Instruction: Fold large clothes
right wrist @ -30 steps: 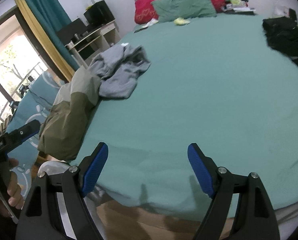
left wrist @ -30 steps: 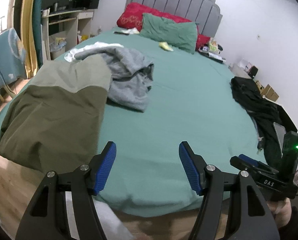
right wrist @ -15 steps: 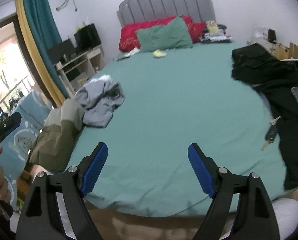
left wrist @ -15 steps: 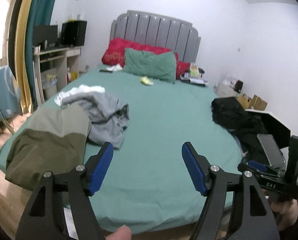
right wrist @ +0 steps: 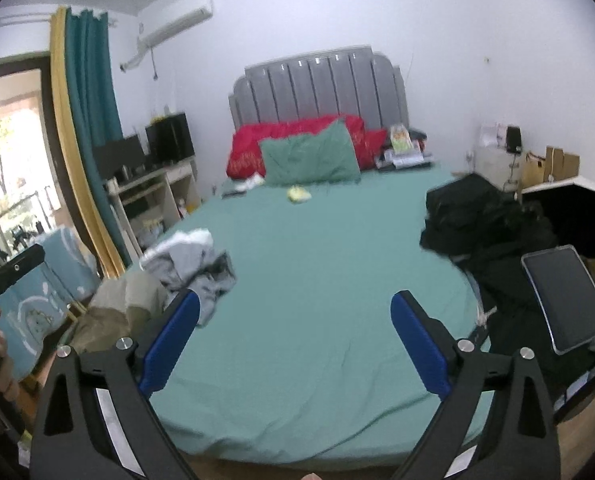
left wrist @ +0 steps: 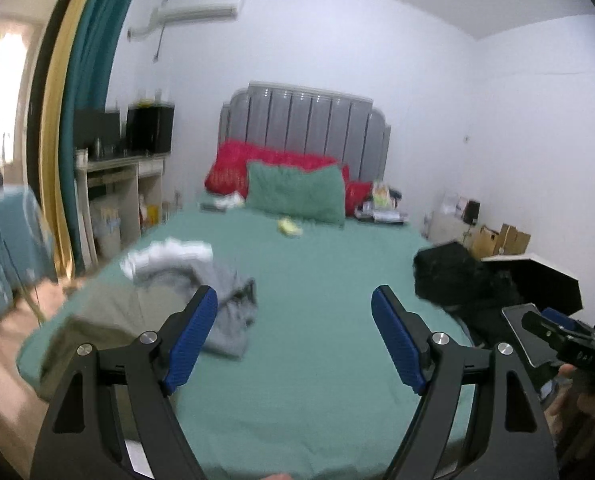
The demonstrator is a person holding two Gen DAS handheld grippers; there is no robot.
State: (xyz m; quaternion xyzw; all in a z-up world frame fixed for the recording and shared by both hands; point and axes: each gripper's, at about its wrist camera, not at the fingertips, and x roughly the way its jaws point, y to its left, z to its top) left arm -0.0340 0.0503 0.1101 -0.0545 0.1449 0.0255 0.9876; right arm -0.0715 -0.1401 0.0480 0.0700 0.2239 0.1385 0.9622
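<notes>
A green-sheeted bed [left wrist: 321, 280] [right wrist: 317, 272] fills both views. An olive and beige garment [left wrist: 109, 320] [right wrist: 125, 304] lies folded at its near left corner. A crumpled grey garment [left wrist: 217, 292] [right wrist: 193, 268] lies beside it with a white one [left wrist: 169, 252]. A black garment [left wrist: 457, 284] [right wrist: 485, 220] is heaped at the right edge. My left gripper [left wrist: 295, 340] and right gripper [right wrist: 295, 344] are open and empty, held off the foot of the bed.
Red and green pillows [right wrist: 309, 156] rest against the grey headboard [left wrist: 305, 128]. A small yellow item [right wrist: 299, 194] lies mid-bed. A tablet [right wrist: 565, 300] rests on the black clothes. A desk [right wrist: 149, 200] and curtains [right wrist: 85, 128] stand at left, boxes [left wrist: 501, 240] at right.
Both grippers have pulled back from the bed and tilted up, so the whole room shows. Both stay open and empty. The clothes have not moved.
</notes>
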